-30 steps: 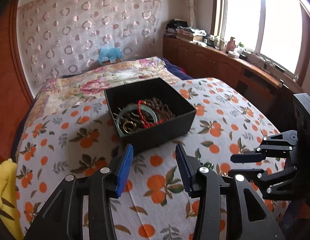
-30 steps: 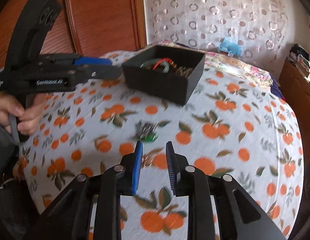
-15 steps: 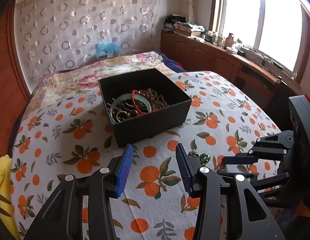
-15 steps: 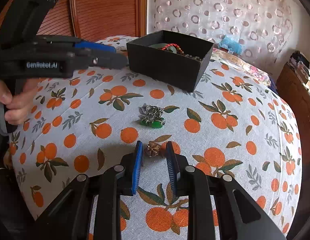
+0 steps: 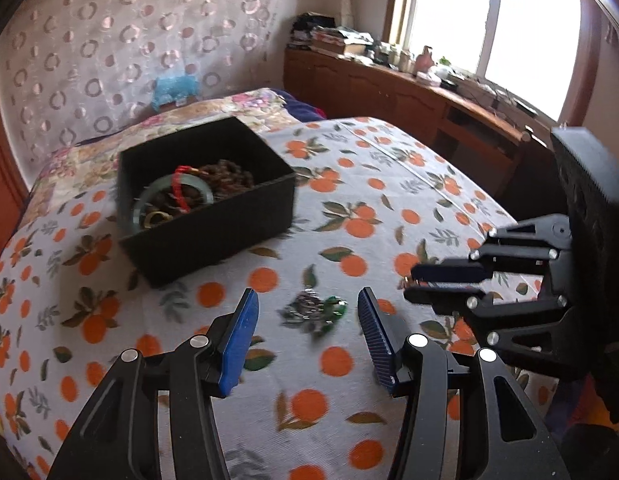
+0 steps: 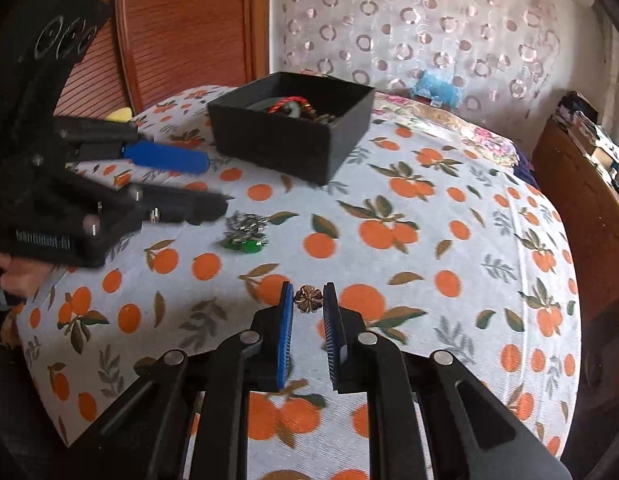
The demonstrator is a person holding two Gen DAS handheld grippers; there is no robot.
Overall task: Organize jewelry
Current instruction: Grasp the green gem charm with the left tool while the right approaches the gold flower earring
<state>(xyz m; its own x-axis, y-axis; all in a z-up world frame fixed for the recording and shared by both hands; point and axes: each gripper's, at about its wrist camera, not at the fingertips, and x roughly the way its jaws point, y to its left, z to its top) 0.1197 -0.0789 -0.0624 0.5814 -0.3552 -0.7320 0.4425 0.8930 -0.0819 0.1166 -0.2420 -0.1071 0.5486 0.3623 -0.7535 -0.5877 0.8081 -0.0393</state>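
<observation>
black right tool (image 6: 306,306) low over bedsheet (image 6: 449,248), fingers straddling gold flower brooch (image 6: 308,298)

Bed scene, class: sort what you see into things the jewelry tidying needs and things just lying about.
Needed:
black box of bracelets and beads
green-stone silver piece
bronze flower brooch
left gripper
right gripper

Lying about:
blue toy
windowsill clutter

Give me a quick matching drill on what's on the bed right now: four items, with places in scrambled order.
Items:
1. flower-shaped brooch
2. green-stone silver piece
3. jade bangle
4. black box

Places:
A. inside the box
B. between the right gripper jaws
C. on the bedspread, beyond both loose pieces
D. ahead of the open left gripper

Pairs: 1-B, 2-D, 3-A, 4-C
</observation>
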